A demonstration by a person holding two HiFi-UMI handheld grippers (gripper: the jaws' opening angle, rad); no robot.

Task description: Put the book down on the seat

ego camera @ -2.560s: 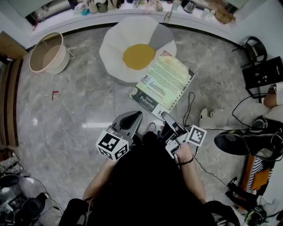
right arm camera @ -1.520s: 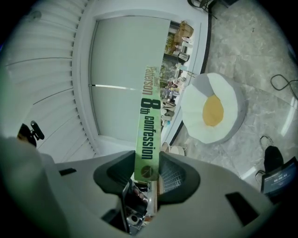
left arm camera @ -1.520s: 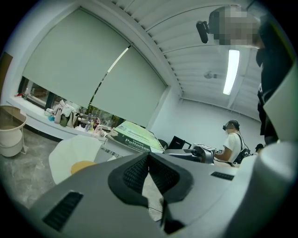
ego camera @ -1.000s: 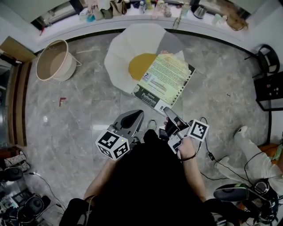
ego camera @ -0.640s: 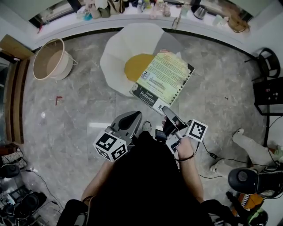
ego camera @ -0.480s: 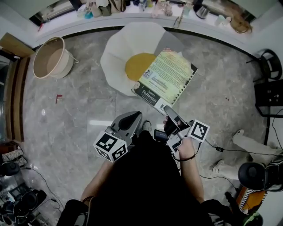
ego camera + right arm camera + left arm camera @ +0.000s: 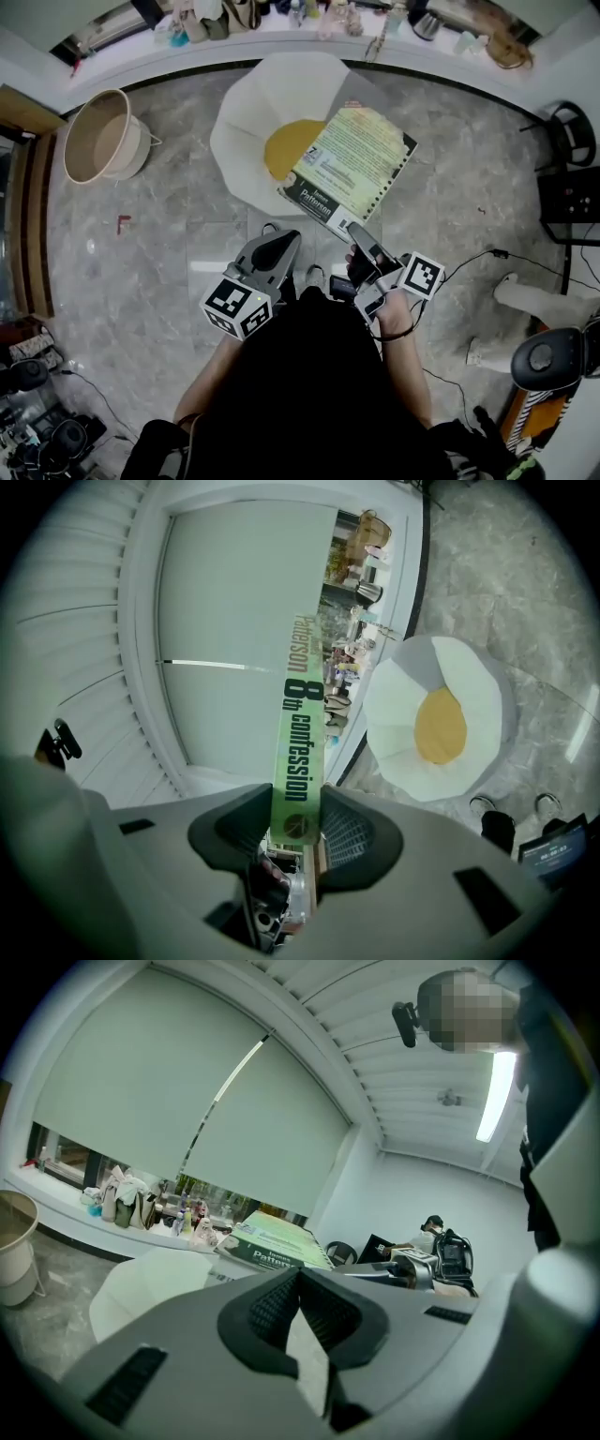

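Far left on the grey floor: beige basket (image 7: 101,136), upright. Next, the egg-shaped seat (image 7: 246,108), white with a yellow centre (image 7: 284,150), under the windowsill clutter (image 7: 234,11). My left gripper (image 7: 278,246) sits low near my body, below the seat. Its jaws are pressed together at the tips with nothing in them, as its own view shows (image 7: 300,1283). The green paperback book (image 7: 352,169) is up in the air, flat side up. In the head view it overlaps the seat's right part and the yolk's edge. My right gripper (image 7: 358,232) has the book's near corner. Its jaws are partly apart and clamp on the spine (image 7: 298,817), pads on both faces. Black chair (image 7: 570,131) at far right.
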